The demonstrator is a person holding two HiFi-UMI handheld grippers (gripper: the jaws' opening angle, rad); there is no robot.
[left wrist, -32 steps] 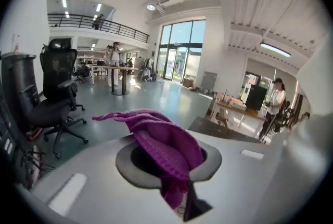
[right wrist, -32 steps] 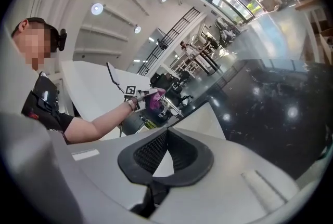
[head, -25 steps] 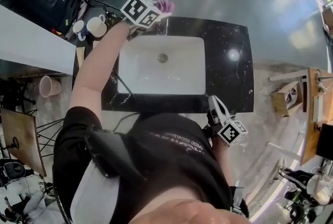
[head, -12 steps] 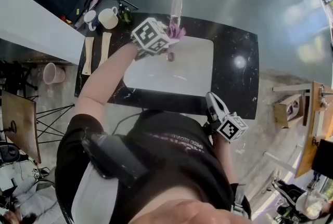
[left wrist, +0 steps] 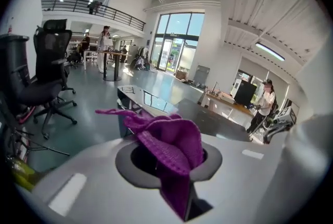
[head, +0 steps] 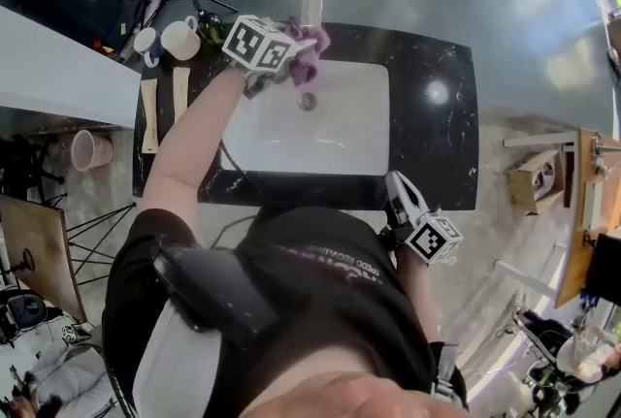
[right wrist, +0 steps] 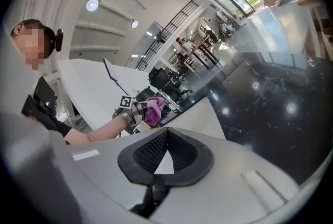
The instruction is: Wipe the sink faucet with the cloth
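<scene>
In the head view my left gripper (head: 289,57) reaches over the back rim of the white sink (head: 335,140), shut on a purple cloth (head: 307,60). The bunched cloth hangs just in front of the chrome faucet (head: 310,7), above the drain (head: 308,101). The left gripper view shows the cloth (left wrist: 171,140) pinched in the left gripper (left wrist: 174,166), with the flat faucet spout (left wrist: 148,99) close behind it. My right gripper (head: 403,198) rests at the front edge of the black counter (head: 437,144), shut and empty (right wrist: 164,153).
Two mugs (head: 179,40) and two pale wooden strips (head: 148,101) sit on the counter's left end. A pink cup (head: 85,152) stands lower left, off the counter. A cardboard box (head: 536,181) is on the floor to the right.
My left gripper has come down with the cloth from the counter's back edge to just in front of the faucet, over the basin. The right gripper has stayed put.
</scene>
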